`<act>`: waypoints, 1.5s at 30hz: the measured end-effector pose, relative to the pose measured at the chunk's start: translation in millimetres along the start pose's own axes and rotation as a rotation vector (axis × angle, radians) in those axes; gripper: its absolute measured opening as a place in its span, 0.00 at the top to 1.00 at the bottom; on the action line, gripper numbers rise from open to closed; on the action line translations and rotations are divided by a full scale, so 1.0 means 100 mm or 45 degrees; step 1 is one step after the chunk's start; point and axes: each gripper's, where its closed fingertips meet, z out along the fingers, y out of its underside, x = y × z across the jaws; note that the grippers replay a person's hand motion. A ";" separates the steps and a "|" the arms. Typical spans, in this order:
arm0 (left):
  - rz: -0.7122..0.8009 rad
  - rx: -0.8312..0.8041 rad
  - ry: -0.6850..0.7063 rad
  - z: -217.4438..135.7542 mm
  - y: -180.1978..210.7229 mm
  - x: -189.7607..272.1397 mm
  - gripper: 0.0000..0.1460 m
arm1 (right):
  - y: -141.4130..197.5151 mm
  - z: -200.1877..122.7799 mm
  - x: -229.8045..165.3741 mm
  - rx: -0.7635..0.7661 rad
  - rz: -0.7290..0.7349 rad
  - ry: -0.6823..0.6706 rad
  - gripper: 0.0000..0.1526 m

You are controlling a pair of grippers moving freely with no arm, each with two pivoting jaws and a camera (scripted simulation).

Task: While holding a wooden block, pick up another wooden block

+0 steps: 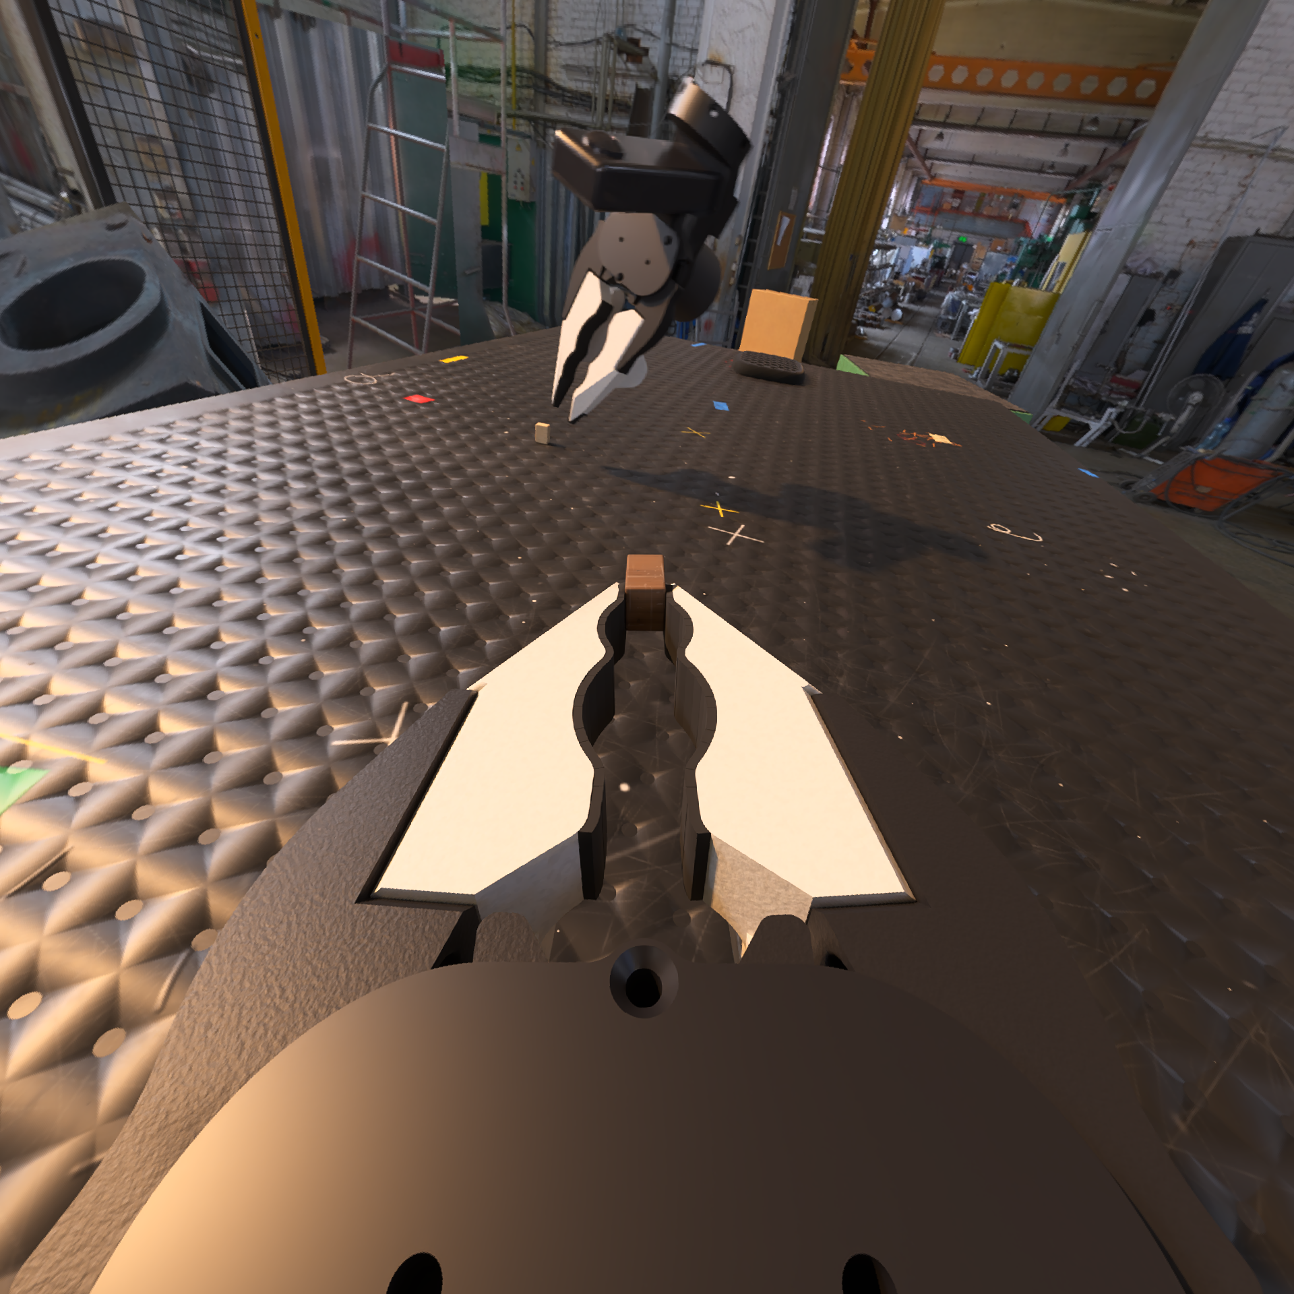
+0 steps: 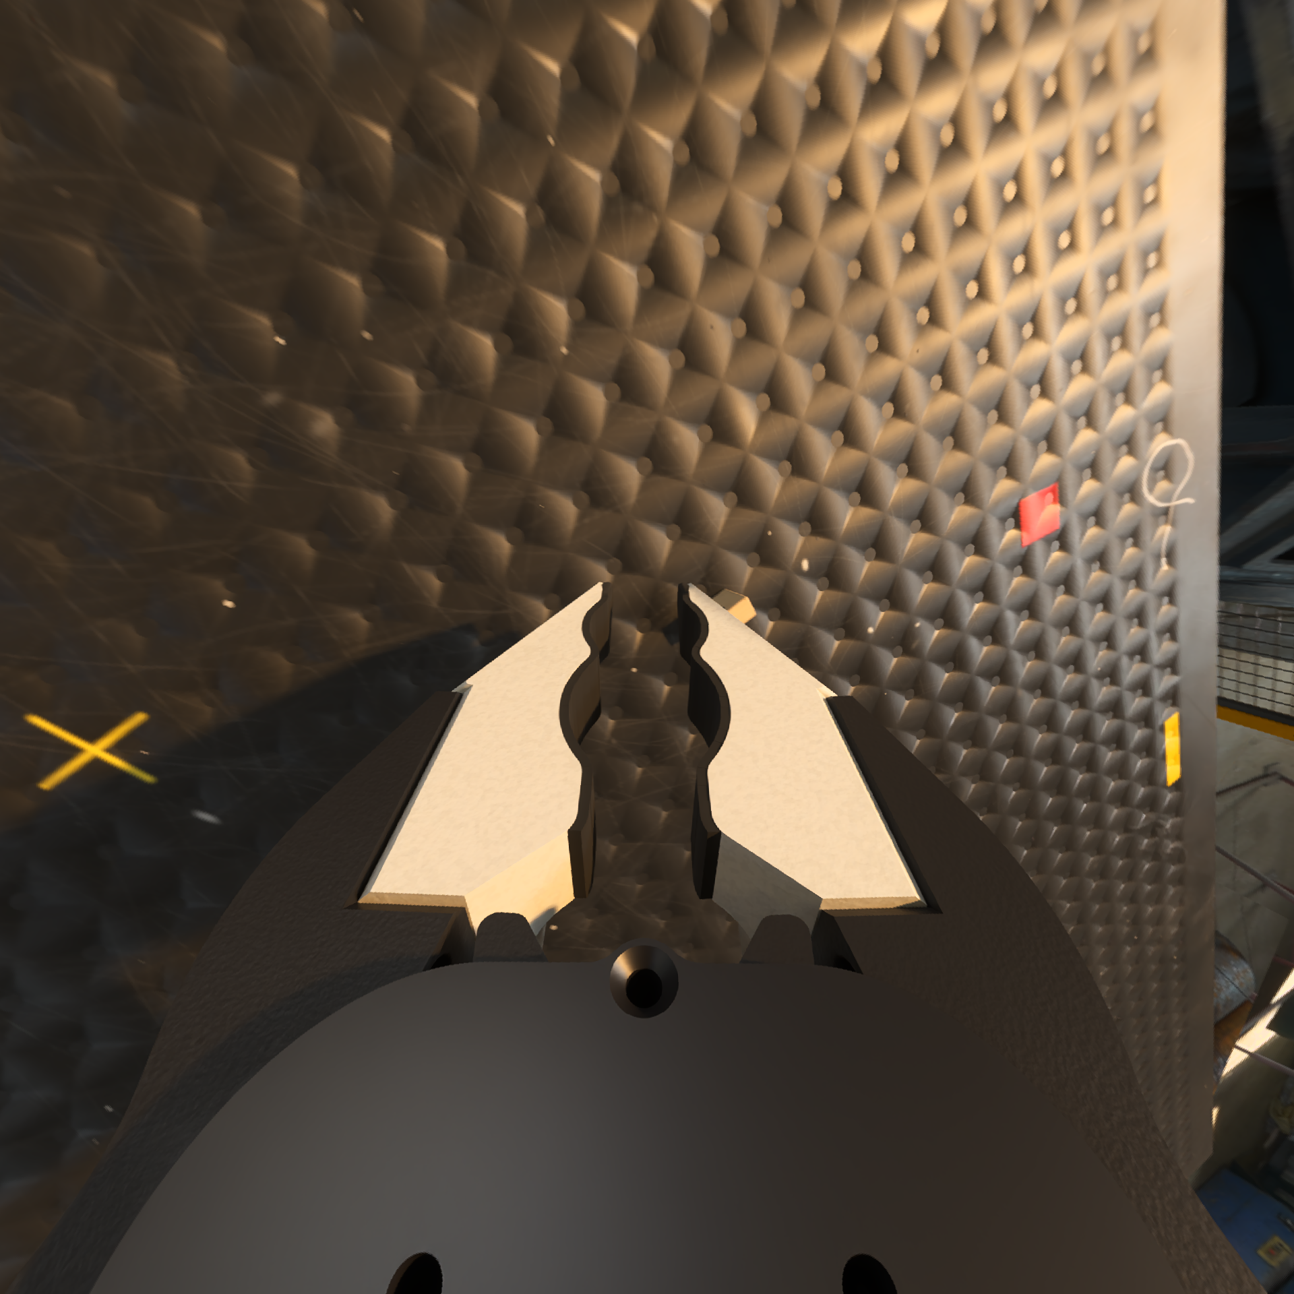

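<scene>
While your left gripper (image 1: 645, 595) pinches a dark brown wooden block (image 1: 645, 590) between its fingertips, your right gripper (image 1: 568, 407) hangs over the far part of the table (image 1: 280, 595), tilted down with its tips just above the surface. The brown block sits right at the end of the left fingers, its top face poking a little above them, and both pads press its sides.

Look at the second, pale wooden block (image 1: 542, 433): it rests on the studded metal table just beside the right gripper's tips, slightly to their near-left side in the left wrist view. From the right wrist view, that pale block (image 2: 733, 602) peeks out from behind the right-hand finger (image 2: 770, 756), outside the gap, so it is not between the fingers. Your right gripper (image 2: 644, 592) stands narrowly parted with nothing in the gap; only the table pattern shows through.

Around it you can see a red square marker (image 2: 1039, 513) and a white chalk scribble (image 2: 1168, 476) near the table's edge, and a yellow cross (image 2: 92, 750) off to the left. Farther back in the left wrist view, a tan box (image 1: 776, 325) stands behind a dark perforated disc (image 1: 769, 365) at the far edge.
</scene>
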 end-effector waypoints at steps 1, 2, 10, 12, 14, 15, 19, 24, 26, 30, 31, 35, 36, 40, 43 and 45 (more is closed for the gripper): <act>0.000 -0.006 0.007 0.01 0.00 0.00 0.94 | 0.03 0.04 0.05 -0.025 -0.005 -0.027 0.90; 0.001 -0.011 0.013 0.01 0.01 0.01 0.94 | 0.06 0.07 0.09 -0.052 -0.001 -0.055 0.92; -0.053 0.013 0.080 0.01 -0.01 0.03 0.94 | 0.15 0.26 0.19 -0.135 -0.017 -0.185 0.94; -0.067 0.014 0.092 0.02 -0.02 0.03 0.94 | 0.16 0.31 0.19 -0.151 -0.010 -0.217 0.94; -0.069 0.013 0.102 0.03 -0.01 0.04 0.94 | 0.18 0.34 0.18 -0.175 -0.004 -0.250 0.94; -0.069 0.011 0.107 0.03 -0.01 0.05 0.94 | 0.17 0.35 0.18 -0.171 0.003 -0.263 0.94; -0.076 0.011 0.120 0.03 -0.01 0.05 0.94 | 0.15 0.36 0.17 -0.161 0.009 -0.284 0.94; -0.073 0.016 0.126 0.03 -0.02 0.06 0.94 | 0.18 0.35 0.18 -0.187 0.002 -0.254 0.96; -0.067 0.014 0.128 0.03 -0.02 0.07 0.94 | 0.18 0.35 0.18 -0.185 0.023 -0.263 0.96; -0.060 0.009 0.123 0.04 -0.01 0.07 0.94 | 0.17 0.36 0.17 -0.159 0.085 -0.272 1.00; -0.060 0.005 0.123 0.04 -0.01 0.07 0.94 | 0.16 0.36 0.16 -0.151 0.100 -0.265 1.00; -0.062 0.016 0.131 0.03 -0.02 0.07 0.94 | 0.10 0.26 0.07 -0.113 0.087 -0.212 1.00; -0.062 0.022 0.132 0.03 -0.02 0.07 0.94 | 0.08 0.23 0.04 -0.104 0.082 -0.200 1.00; -0.051 0.031 0.130 0.02 -0.03 0.08 0.94 | 0.10 0.08 0.05 -0.111 0.113 -0.137 1.00; -0.035 0.029 0.126 0.02 -0.03 0.09 0.94 | 0.19 0.02 0.17 -0.144 0.255 -0.105 1.00; -0.033 0.024 0.125 0.03 -0.02 0.09 0.94 | 0.22 0.01 0.22 -0.152 0.370 -0.141 0.96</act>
